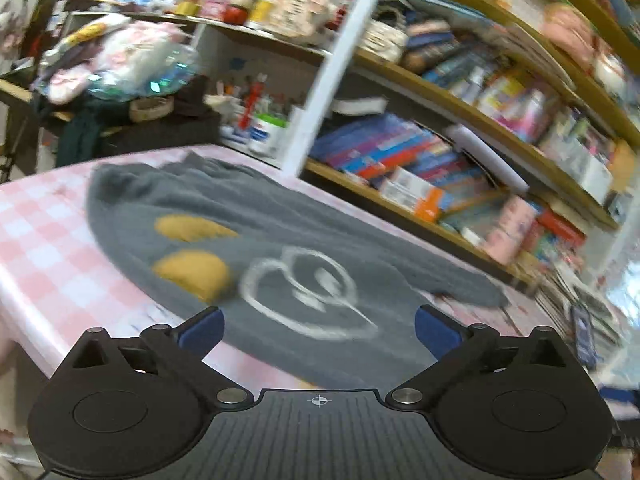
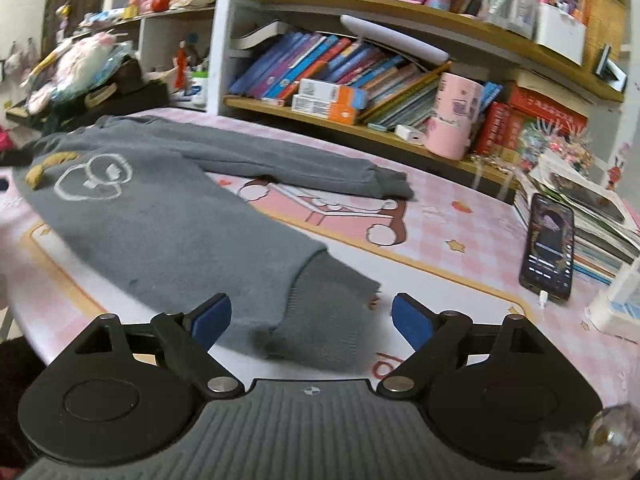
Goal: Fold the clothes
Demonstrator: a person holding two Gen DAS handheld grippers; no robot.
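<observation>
Grey knitted sweater [image 2: 160, 216] is lying lengthwise, hem nearest the right gripper [image 2: 312, 320]; both grippers' fingers [image 2: 212, 320] are standing open, gripping nothing.

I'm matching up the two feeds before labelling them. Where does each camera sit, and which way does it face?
Left wrist: on the left gripper, looking along open jaws at the grey sweater and bookshelves; blurred.
Right wrist: on the right gripper, open jaws over the sweater's hem; a phone lies to the right.
Shared: sweater, pink table cover, shelves.
</observation>
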